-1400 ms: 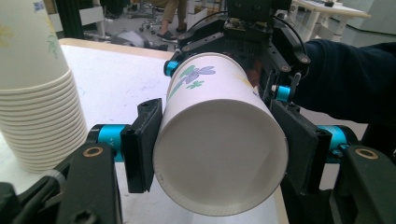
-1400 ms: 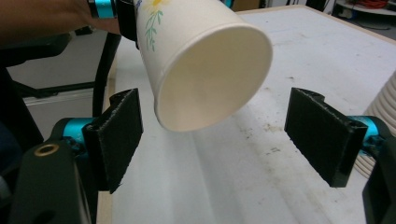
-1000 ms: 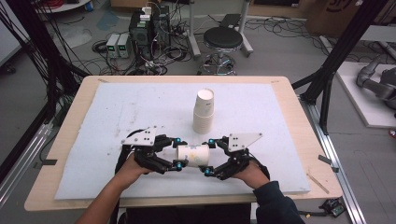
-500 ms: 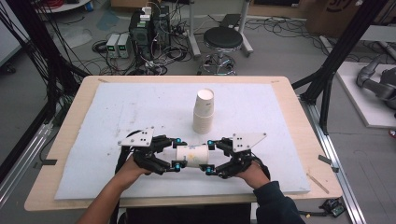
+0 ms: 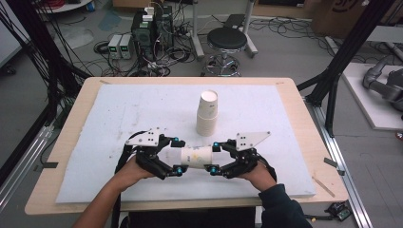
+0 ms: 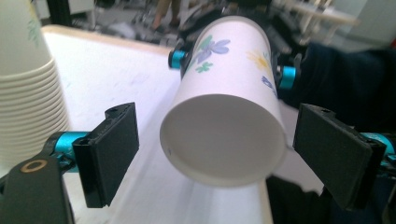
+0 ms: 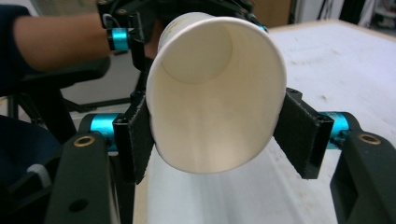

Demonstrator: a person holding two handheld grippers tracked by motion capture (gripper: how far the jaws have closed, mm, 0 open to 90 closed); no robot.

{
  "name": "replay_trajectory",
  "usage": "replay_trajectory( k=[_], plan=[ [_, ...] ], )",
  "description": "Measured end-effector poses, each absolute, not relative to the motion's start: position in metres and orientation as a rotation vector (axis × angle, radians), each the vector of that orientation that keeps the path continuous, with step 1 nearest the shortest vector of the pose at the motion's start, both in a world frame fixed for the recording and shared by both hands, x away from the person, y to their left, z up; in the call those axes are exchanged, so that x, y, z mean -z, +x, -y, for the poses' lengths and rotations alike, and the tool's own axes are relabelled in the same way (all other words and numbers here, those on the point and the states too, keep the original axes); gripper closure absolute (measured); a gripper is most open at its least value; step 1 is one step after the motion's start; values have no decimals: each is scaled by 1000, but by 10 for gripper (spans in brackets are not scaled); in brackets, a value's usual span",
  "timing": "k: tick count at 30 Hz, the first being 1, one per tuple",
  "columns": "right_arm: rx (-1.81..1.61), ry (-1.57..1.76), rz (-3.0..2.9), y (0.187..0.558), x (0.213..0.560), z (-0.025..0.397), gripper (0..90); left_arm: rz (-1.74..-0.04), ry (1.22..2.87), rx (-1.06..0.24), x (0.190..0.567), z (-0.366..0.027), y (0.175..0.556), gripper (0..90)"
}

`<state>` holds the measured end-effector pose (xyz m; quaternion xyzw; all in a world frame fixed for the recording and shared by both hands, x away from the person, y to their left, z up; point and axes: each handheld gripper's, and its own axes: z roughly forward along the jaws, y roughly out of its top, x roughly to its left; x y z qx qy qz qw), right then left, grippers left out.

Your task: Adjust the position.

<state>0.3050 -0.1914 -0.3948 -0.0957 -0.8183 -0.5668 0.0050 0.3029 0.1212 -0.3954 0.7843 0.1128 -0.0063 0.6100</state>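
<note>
Our left gripper [image 5: 177, 156] and right gripper [image 5: 214, 157] are black with cyan knobs, grey triangular plates; one dark sleeve [image 5: 280, 209].

White paper cup with a flower print [image 5: 196, 157], held on its side above the near part of the counter.

The cup lies horizontal, its long axis running left to right. In the left gripper view its round bottom [image 6: 223, 140] faces the camera, recessed inside a thin rim, and the outer wall shows blue, green and yellow flowers. In the right gripper view its open mouth [image 7: 215, 95] faces the camera, plain white inside and pressed slightly oval at the rim. It hangs just in front of the upright stack of like white paper cups [image 5: 207, 114], apart from it.
</note>
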Motion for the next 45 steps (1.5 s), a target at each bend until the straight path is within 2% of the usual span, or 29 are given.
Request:
replay_trajectory(
  k=[6,13,45],
  plan=[
    [1644,-320,2674,309,391,189,345,-238,1941,-43,388,-121,303,147],
    [1524,-294,2756,312,381,180,345,-242,2004,-79,383,-121,306,149],
    [1116,-155,3000,322,356,144,346,-211,2235,-86,384,-102,312,185]
  ],
)
